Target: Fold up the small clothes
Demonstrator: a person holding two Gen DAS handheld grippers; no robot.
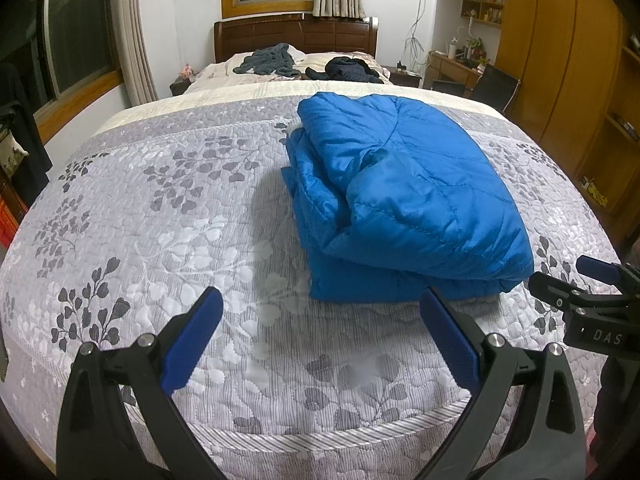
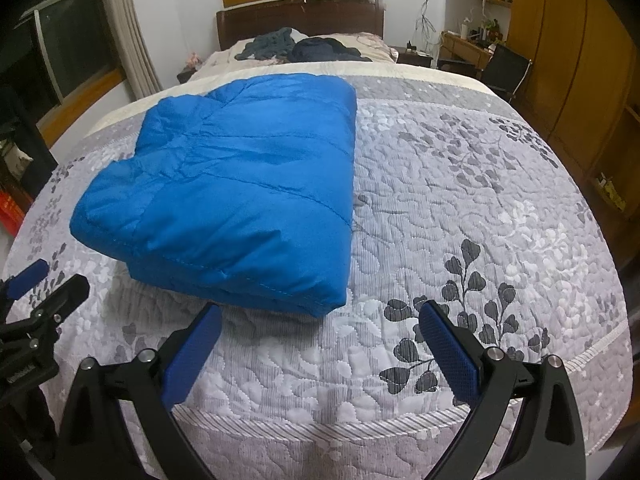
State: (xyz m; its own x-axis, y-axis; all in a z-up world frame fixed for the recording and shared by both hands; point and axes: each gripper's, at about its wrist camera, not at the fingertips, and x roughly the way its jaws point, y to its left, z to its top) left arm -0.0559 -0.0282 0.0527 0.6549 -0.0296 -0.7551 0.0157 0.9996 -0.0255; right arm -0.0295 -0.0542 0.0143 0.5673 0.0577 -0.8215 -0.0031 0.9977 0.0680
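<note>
Blue-padded claws (image 1: 320, 296) (image 2: 320, 312) agape, empty

White letters "DAS" on the right hand-held gripper (image 1: 560, 280) body, rest cut off

Dim indoor light, perhaps overhead; fisheye-warped edges.

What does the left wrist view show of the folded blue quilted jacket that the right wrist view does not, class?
Only the left wrist view shows the folded blue quilted jacket's stacked layers along its open side edge. Only the right wrist view shows its smooth top panel and straight folded edge. Both show it lying free on the grey leaf-patterned bedspread, with the left gripper and right gripper open, short of it.
</note>
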